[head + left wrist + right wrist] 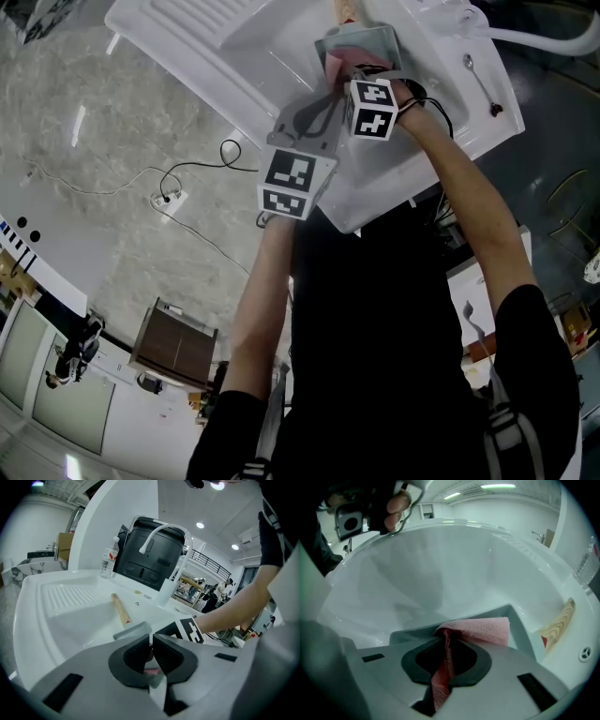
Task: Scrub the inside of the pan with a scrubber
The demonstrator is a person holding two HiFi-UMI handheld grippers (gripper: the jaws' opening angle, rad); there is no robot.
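Observation:
A grey square pan [364,42] with a wooden handle [347,9] lies in the white sink [246,49]. My left gripper [323,111] is shut on the pan's near rim [132,631], and the thin metal edge stands up between its closed jaws [151,641]. My right gripper [352,73] is just to the right, shut on a pink mesh scrubber [480,629]. The scrubber drapes over the pan's rim [520,623] into the pan. The wooden handle [557,624] points away toward the sink's far side. The pan's floor is mostly hidden by the grippers.
A spoon [480,80] lies on the sink's right ledge. A white faucet [168,532], a water bottle [109,557] and a black bin [150,550] stand behind the basin. The ribbed drainboard [70,597] is on the left. A cable [197,173] trails over the floor.

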